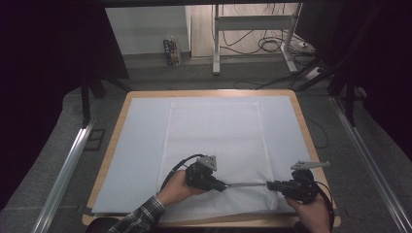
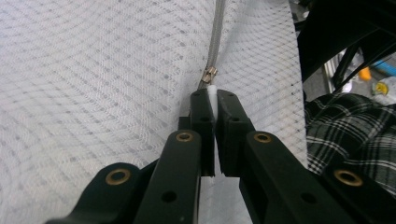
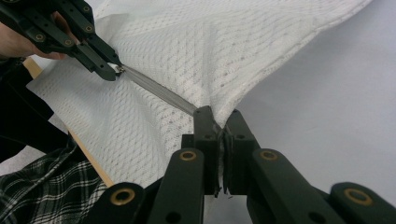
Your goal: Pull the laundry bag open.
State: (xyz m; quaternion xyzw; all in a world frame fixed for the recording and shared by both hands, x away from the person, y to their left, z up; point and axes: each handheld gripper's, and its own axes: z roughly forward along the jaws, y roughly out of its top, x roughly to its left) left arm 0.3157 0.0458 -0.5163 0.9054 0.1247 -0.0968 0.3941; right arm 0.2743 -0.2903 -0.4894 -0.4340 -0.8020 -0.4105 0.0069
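In the high view my two grippers work low in the frame, close to the near edge of the table (image 1: 121, 114). The white mesh bag (image 1: 214, 131) lies on a pale sheet (image 1: 141, 145) that covers most of the top, and its near edge almost reaches the wooden rim at the bottom. Above the grippers the bag and sheet run bare up to the far edge, so that is where I have room; below them there is very little.

The left gripper (image 1: 224, 185) has its jaws pinched nearly shut on the white pull tab (image 2: 213, 95) just under the metal slider (image 2: 209, 74), lower centre of its view. The right gripper (image 1: 270, 185) is clamped just as tight on the bag at the end of the zip (image 3: 159, 91).

The zip is grey and runs taut between the two grippers. The bag is white netting with a fine diamond weave, lifted into ridges where I pull.
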